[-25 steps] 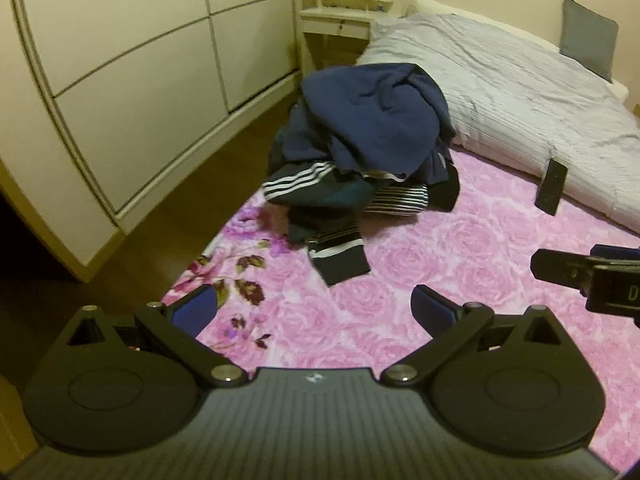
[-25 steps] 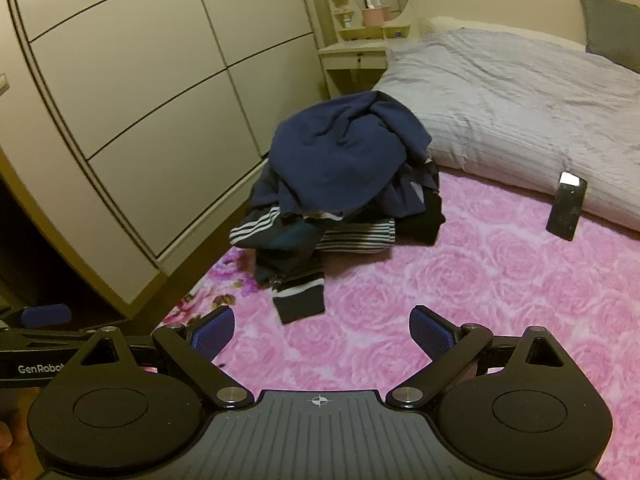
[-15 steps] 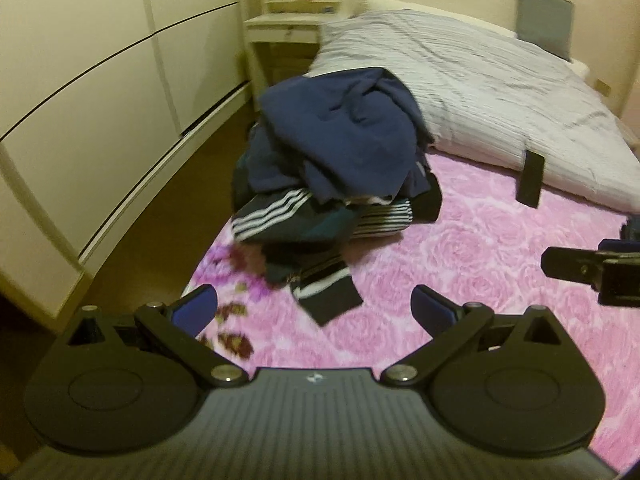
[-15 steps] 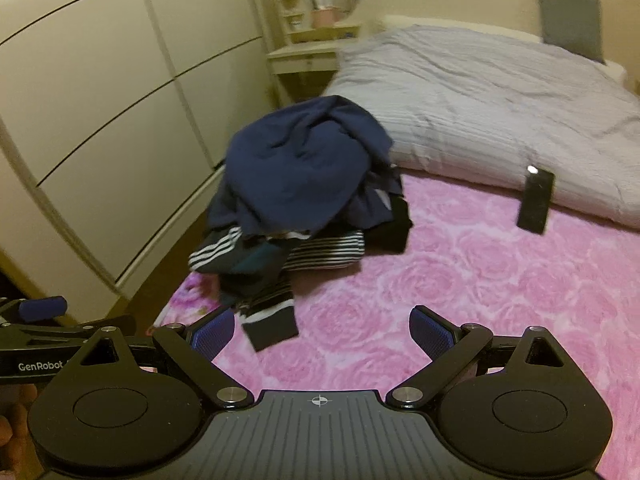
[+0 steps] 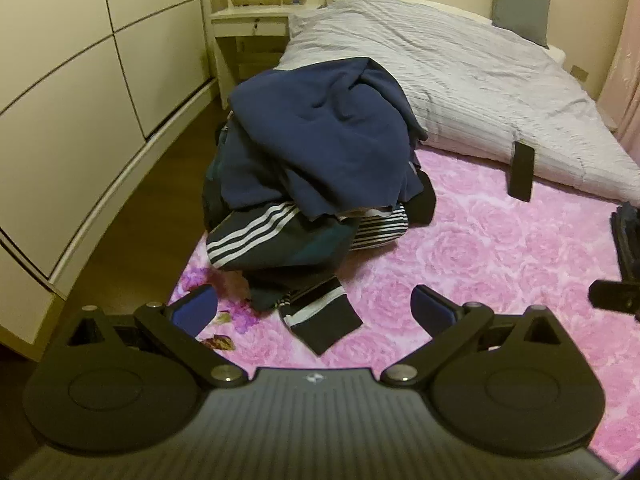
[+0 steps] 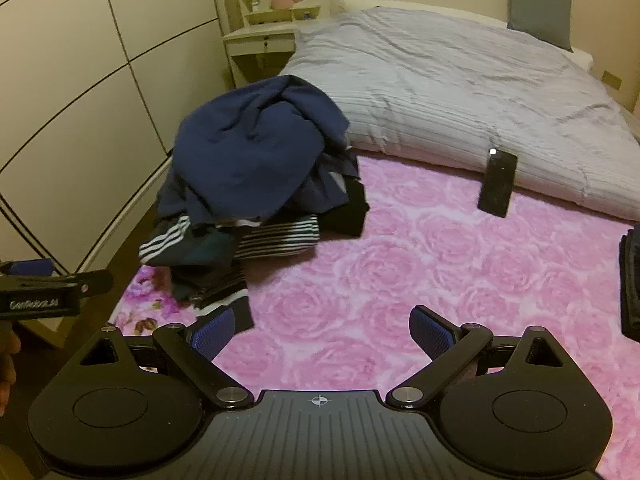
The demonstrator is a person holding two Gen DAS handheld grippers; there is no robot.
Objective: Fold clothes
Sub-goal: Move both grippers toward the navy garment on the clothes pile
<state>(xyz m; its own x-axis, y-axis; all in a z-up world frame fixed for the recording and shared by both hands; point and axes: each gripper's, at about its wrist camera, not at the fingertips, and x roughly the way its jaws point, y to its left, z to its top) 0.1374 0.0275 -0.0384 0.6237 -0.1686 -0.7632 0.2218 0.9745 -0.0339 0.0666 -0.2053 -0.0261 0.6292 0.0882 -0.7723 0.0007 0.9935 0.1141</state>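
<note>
While both grippers' fingers gape wide and empty, a clothes pile (image 5: 316, 160) sits on the pink rose blanket (image 6: 420, 264) beside the wardrobe (image 5: 80, 80).

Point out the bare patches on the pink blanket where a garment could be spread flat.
The widest free patch of pink blanket lies between the clothes pile, the phone by the grey duvet, and the open right gripper. The blanket's left edge is crowded, and a dark stack borders the right.

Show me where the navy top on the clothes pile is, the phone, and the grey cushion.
navy top (image 5: 320, 140), left wrist view, middle of its draped cloth
phone (image 6: 497, 184), right wrist view, centre of its dark face
grey cushion (image 6: 539, 6), right wrist view, middle of its front
</note>
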